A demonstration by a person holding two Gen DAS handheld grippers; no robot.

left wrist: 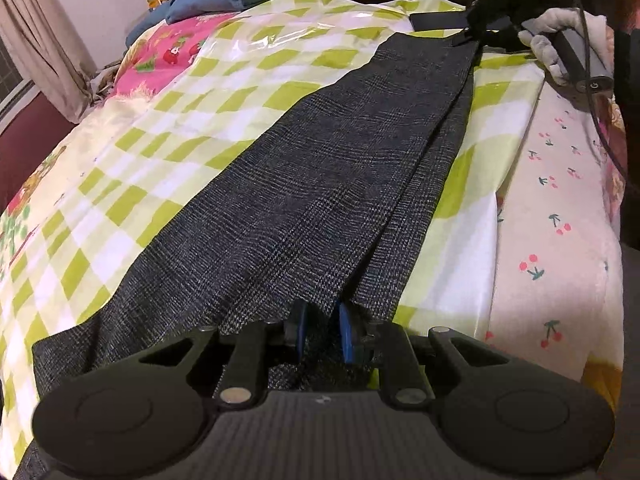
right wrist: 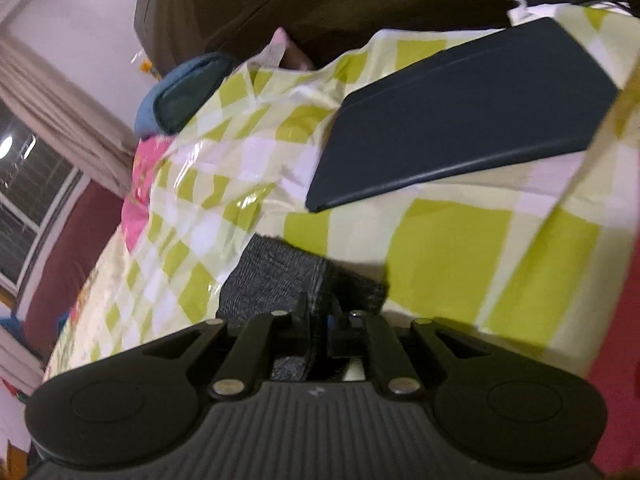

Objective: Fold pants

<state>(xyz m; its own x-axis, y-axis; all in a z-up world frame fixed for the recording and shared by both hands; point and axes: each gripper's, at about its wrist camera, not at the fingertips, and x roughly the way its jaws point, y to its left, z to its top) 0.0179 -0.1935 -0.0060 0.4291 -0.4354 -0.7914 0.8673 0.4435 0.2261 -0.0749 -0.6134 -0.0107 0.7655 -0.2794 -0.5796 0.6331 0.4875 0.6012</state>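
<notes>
closest to the lens in the left wrist view, the left gripper [left wrist: 324, 334] sits at the bottom centre of the frame, its blue pads nipped onto one end of the pants [left wrist: 320, 168]. the dark checked pants lie stretched on the green-and-white checked sheet [left wrist: 208, 92], their long axis running from bottom centre up to the upper right of the frame. there the right gripper [left wrist: 476, 26], carried by a gloved hand [left wrist: 556, 40], holds the far end. in the right wrist view its jaws, at lower centre, are pressed nearly together on a small bunch of the same fabric. a dark flat case [right wrist: 460, 120] lies just beyond, toward the upper right. both ends are held, so neither hand is nearer; the fold probably means carrying one end along that axis onto the other.
</notes>
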